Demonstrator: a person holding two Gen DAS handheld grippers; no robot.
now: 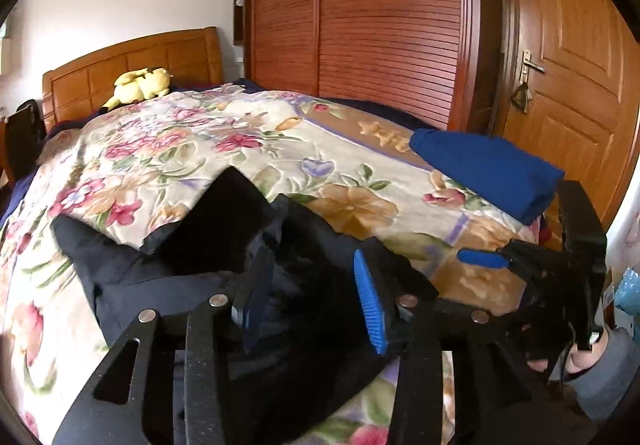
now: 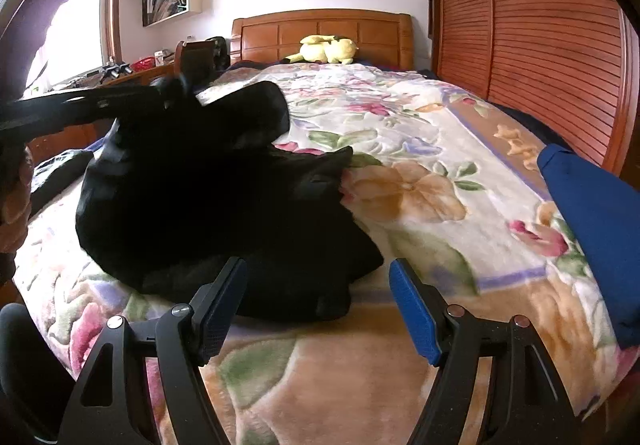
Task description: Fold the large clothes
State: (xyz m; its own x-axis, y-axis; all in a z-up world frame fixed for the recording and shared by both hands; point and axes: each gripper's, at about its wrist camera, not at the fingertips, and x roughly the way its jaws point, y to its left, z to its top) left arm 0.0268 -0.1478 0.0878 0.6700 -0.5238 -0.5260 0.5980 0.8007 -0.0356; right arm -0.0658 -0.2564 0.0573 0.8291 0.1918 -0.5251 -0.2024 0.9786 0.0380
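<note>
The black garment (image 2: 208,197) is a dark heap, its folds unreadable (partly behind the left gripper (image 1: 312,301)). Both grippers, including the right gripper (image 2: 316,309), gape empty over the floral blanket (image 2: 420,149).

My left tool (image 1: 312,305) and right tool (image 2: 316,305) have black linkage arms, silver screws and blue ribbed pads (image 2: 416,319); my sleeve (image 1: 608,377) is grey.

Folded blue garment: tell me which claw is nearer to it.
Right. The right claw hovers open just beside the folded blue garment, toward the bed's middle; the left claw sits farther off, over the black garment.
</note>
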